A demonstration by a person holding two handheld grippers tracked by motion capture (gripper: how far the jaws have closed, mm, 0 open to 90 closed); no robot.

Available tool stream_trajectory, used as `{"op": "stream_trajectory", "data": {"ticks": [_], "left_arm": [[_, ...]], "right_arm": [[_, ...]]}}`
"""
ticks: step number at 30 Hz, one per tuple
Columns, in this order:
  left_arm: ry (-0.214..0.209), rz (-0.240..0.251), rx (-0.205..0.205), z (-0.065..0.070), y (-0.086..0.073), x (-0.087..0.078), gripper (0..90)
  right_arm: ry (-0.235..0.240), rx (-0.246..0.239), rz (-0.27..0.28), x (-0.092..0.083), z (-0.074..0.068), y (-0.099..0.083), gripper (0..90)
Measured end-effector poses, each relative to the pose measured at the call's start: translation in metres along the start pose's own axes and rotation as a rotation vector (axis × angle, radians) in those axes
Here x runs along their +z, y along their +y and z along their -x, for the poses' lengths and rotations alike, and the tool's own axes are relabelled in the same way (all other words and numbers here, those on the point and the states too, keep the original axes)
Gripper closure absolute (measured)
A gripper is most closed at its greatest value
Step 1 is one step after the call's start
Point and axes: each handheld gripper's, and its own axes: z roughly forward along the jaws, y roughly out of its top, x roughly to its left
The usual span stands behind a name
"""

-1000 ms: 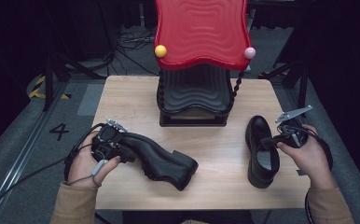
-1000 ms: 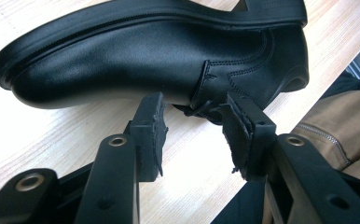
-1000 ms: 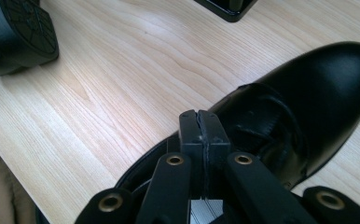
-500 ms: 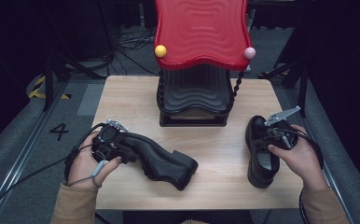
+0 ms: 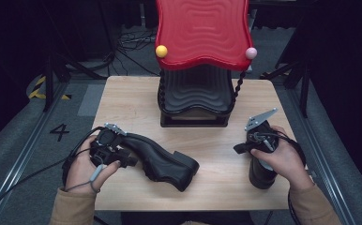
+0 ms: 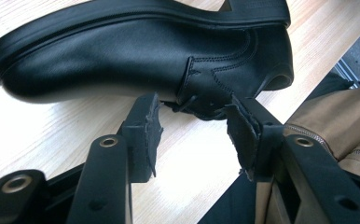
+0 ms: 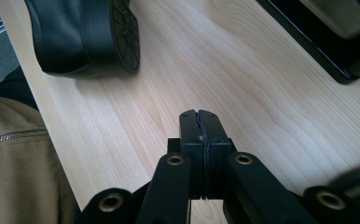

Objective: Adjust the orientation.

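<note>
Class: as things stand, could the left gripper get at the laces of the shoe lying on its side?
Probably yes: the left gripper stands open with the shoe's laces just ahead, nothing between.

A light wooden table [image 5: 137, 101] with a pale, straight grain stands on a grey carpeted floor [image 5: 24, 140]. At the far middle of the table sits a black stand [image 5: 194, 101] with wavy ribbed walls and a square black base. Above it a glossy red panel [image 5: 201, 30] with rippled, wave-shaped ridges tilts toward the viewer. A small yellow ball [image 5: 161, 51] sits at the panel's lower left corner and a small pink ball [image 5: 251, 53] at its lower right corner. A black twisted rod [image 5: 237, 86] runs down beside the stand under the pink ball. On the floor to the left are a painted number four [image 5: 59, 131] and yellow-and-black hazard tape [image 5: 41, 89]. Dark cables [image 5: 132, 40] lie on the floor behind the table.
</note>
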Motion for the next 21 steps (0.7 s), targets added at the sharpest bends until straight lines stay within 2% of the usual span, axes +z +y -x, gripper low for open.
{"op": "stream_trajectory", "data": {"ticks": [10, 21], "left_arm": [[0.002, 0.019, -0.026, -0.003, -0.01, -0.004, 52.2], [-0.003, 0.015, -0.016, -0.002, -0.009, -0.003, 51.4]], "right_arm": [[0.051, -0.066, -0.019, 0.021, -0.014, 0.023, 90.0], [0.115, -0.155, -0.031, 0.055, -0.039, 0.045, 90.0]]}}
